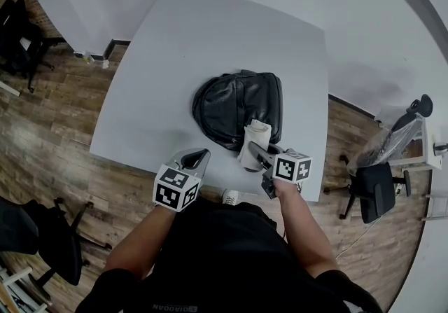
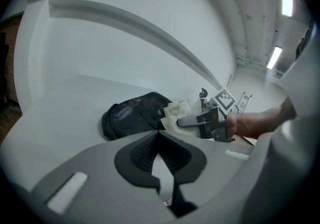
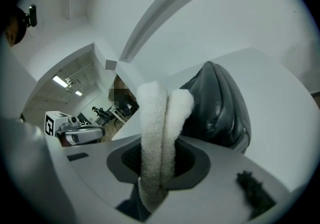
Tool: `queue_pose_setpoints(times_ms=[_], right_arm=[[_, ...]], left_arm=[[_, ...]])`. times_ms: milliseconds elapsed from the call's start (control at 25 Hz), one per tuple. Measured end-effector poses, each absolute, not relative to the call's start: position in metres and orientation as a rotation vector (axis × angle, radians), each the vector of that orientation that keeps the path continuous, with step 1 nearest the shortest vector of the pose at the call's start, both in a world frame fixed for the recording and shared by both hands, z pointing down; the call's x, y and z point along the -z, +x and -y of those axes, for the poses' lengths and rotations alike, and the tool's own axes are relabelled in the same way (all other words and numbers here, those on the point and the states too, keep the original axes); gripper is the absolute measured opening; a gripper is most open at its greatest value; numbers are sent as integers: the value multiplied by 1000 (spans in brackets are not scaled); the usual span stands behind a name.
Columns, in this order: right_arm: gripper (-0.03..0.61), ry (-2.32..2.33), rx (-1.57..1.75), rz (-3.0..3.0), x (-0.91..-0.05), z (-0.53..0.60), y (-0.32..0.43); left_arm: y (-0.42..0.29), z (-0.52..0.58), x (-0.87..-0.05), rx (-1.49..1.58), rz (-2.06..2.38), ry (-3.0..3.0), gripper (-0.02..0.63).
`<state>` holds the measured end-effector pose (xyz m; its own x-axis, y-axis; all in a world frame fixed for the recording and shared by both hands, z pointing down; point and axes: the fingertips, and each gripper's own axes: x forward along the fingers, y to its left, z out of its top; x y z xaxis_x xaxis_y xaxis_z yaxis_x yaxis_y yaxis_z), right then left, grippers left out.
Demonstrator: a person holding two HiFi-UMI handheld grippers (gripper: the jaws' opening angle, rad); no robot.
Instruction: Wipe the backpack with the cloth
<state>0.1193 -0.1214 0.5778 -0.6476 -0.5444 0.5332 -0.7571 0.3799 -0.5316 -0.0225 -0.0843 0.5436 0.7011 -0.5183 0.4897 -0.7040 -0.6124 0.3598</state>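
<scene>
A black leather backpack (image 1: 234,103) lies flat on the pale grey table (image 1: 175,52), towards its near right part. My right gripper (image 1: 257,155) is shut on a folded white cloth (image 1: 253,141), which rests against the backpack's near right edge. In the right gripper view the cloth (image 3: 157,133) stands up between the jaws, with the backpack (image 3: 222,107) just behind it. My left gripper (image 1: 193,160) hovers over the table's front edge, left of the backpack, shut and holding nothing. The left gripper view shows the backpack (image 2: 131,118), the cloth (image 2: 175,112) and the right gripper (image 2: 189,122) ahead.
A black office chair (image 1: 374,191) stands to the right of the table, another (image 1: 19,37) at the far left, a third (image 1: 52,241) at the near left. Wooden floor surrounds the table. A small white object (image 1: 234,197) lies at the table's front edge.
</scene>
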Motion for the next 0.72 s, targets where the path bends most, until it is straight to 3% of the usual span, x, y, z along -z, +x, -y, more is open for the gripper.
queue_pose_setpoints(times_ms=[720], right_arm=[[92,1048,-968,2452,-562,99,169]], left_arm=[[35,75,-548,-460,999,2356,6]])
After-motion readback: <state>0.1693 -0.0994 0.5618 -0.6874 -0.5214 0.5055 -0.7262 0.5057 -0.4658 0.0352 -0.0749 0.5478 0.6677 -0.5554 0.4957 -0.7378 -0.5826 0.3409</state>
